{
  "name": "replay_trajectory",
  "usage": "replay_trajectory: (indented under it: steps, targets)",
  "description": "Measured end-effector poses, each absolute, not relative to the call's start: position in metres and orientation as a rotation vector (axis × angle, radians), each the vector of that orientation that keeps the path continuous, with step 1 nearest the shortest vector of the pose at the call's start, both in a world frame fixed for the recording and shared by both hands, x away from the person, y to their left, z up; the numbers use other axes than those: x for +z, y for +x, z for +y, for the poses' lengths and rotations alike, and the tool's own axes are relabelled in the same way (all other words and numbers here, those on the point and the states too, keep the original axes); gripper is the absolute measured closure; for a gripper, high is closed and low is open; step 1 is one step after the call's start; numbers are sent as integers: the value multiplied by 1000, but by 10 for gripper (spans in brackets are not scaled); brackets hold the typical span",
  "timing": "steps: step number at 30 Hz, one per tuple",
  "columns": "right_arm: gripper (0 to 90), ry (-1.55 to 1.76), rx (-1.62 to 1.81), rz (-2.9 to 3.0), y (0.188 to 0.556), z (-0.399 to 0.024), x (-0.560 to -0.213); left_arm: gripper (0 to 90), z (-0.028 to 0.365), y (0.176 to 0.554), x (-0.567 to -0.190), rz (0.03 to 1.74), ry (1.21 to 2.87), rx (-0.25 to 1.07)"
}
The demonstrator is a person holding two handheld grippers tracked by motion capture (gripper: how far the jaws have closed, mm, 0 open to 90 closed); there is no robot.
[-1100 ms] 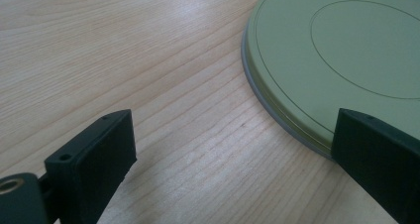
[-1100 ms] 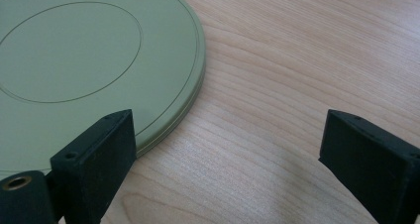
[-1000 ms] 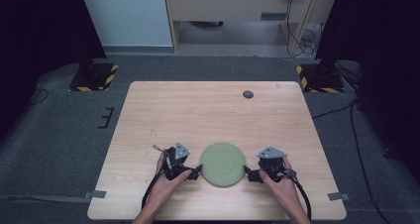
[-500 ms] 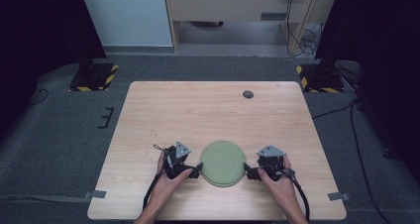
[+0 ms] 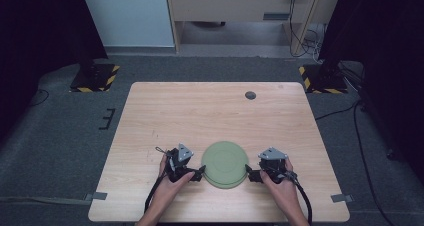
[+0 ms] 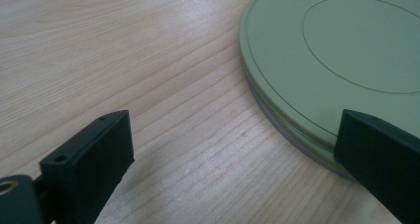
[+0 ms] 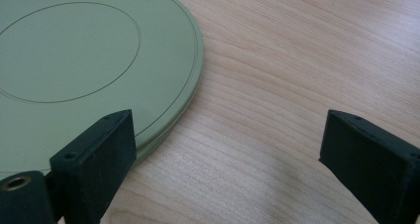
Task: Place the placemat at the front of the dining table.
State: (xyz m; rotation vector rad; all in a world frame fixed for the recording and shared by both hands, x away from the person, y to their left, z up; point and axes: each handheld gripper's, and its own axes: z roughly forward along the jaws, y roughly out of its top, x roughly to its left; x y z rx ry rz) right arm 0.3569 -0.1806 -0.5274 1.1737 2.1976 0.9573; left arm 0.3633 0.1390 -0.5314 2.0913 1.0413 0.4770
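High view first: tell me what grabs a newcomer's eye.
A round green plate lies near the front edge of the wooden table, flanked by the left gripper and right gripper, both open. A small dark disc sits alone near the far edge.

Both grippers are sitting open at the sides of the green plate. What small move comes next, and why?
Probably ease each gripper inward until its jaws straddle the rim of the green plate, then close. The left gripper and right gripper flank it on the table, jaws wide apart. In each gripper view one jaw stands in front of the rim, the other over bare wood, so nothing is gripped yet.
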Motion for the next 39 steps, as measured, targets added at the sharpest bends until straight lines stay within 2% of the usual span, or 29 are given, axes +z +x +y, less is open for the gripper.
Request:
replay_trajectory:
  steps: [13, 20, 34, 39]
  targets:
    - [49, 1218, 936, 2135, 364, -178, -529, 2, 137, 370, -534, 1094, 2051, 494]
    - [65, 1196, 948, 2178, 359, -180, -526, 29, 136, 366, -533, 1073, 2064, 501]
    - [47, 1212, 939, 2137, 364, -175, -529, 2, 134, 376, -534, 1117, 2047, 528]
    - [69, 1211, 940, 2136, 364, -176, -529, 27, 135, 375, -533, 1117, 2040, 513]
